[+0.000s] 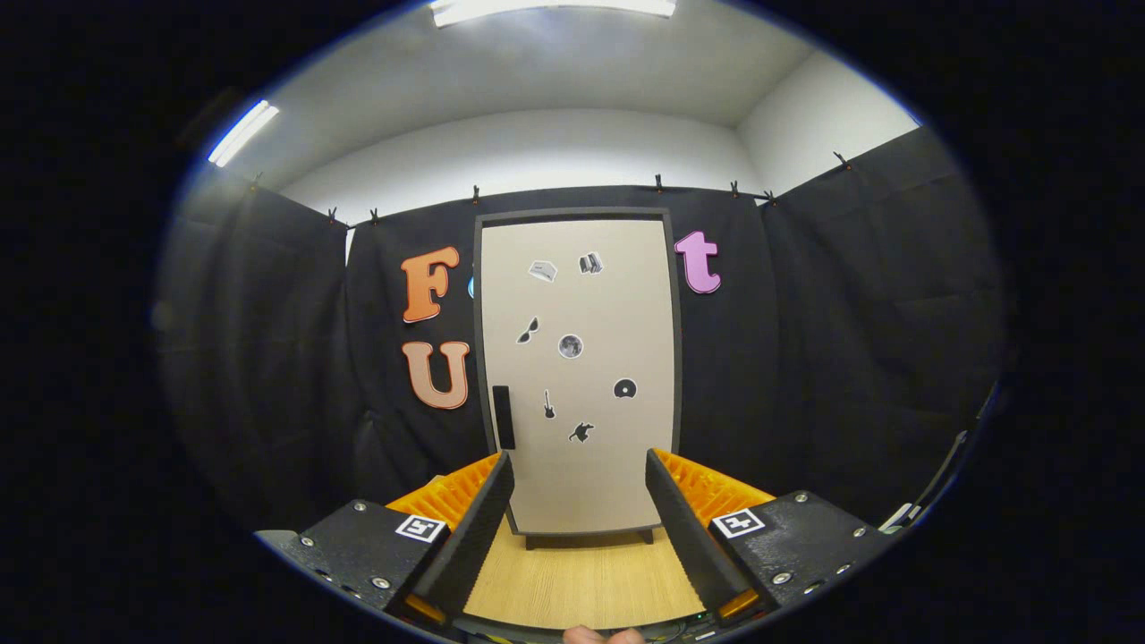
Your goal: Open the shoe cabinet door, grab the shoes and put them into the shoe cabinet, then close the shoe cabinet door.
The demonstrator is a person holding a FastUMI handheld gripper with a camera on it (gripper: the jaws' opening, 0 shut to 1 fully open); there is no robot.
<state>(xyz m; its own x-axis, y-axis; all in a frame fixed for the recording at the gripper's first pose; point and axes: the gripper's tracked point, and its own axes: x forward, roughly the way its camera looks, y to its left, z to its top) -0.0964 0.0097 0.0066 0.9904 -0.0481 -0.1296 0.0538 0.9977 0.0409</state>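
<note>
Straight ahead of the claw [580,528], beyond its wide-spread, empty fingers, the shoe cabinet [580,376] stands upright on the wooden tabletop [581,581], door shut, dark handle [504,417] toward the left finger's side.

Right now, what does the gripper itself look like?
The gripper has two long ridged fingers set wide apart. Each sits on a black plate with silver screws, a square black-and-white marker and orange ribbed parts behind. The shoe cabinet stands beyond.
</note>
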